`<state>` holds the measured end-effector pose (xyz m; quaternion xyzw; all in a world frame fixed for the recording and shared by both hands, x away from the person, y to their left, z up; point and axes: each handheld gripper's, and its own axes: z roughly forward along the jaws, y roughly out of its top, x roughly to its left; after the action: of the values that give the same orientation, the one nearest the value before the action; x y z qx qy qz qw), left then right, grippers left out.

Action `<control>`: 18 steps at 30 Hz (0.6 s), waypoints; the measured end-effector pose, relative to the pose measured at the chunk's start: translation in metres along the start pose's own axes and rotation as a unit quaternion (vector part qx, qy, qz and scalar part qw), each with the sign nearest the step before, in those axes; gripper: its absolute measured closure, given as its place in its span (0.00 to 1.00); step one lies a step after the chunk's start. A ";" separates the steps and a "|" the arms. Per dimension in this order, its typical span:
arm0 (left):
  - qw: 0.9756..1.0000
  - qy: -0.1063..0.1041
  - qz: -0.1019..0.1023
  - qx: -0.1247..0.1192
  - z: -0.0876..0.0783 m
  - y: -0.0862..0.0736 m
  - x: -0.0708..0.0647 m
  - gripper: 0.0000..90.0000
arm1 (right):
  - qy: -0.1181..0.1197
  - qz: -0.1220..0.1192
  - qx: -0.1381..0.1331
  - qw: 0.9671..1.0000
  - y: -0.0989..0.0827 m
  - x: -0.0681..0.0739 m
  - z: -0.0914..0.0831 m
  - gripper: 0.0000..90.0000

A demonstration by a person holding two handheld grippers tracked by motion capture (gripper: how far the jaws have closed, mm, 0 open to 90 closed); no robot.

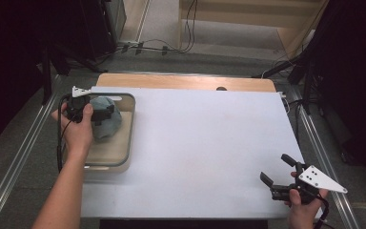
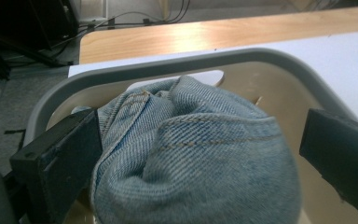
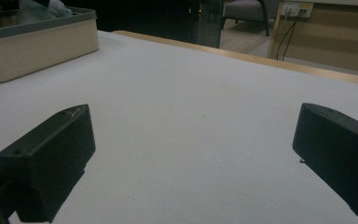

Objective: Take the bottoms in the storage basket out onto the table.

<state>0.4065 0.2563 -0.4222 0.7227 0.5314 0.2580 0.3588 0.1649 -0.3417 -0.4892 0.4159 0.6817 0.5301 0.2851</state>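
Over at the left edge of the white table [image 1: 200, 143], a bundle of blue denim [image 1: 106, 118] lies bunched up in a beige bin [image 1: 124, 157] with a grey rim. The left gripper [image 1: 106, 113] is lowered into that bin over the cloth. In the left gripper view the denim [image 2: 200, 163] sits between the two black jaws, which stand wide apart: the one on the left of that view is against the fabric's edge, while the one on the right stands off it with the bin's pale wall showing in the gap. Stitched seams run across the top of the bundle, and the grey rim of the bin [image 2: 168, 65] curves behind it.

The right gripper [image 1: 279, 171] hovers low over the table's near right corner, well apart from the bin. Its jaws are spread wide with nothing between them but bare white tabletop [image 3: 191, 140]. Farther off in the right gripper view, the bin [image 3: 42, 42] stands at the upper left.
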 end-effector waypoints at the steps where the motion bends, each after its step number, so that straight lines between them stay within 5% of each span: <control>1: 1.000 0.003 0.000 0.002 0.001 0.000 0.000 0.00 | 0.000 0.000 0.000 1.000 0.000 0.000 0.000 0.00; 18: 0.999 0.022 -0.005 0.044 0.016 -0.005 -0.005 0.00 | 0.001 -0.001 0.006 1.000 -0.001 0.001 0.003 0.00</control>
<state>0.4144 0.2488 -0.4362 0.7292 0.5535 0.2488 0.3161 0.1662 -0.3393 -0.4904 0.4167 0.6856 0.5258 0.2825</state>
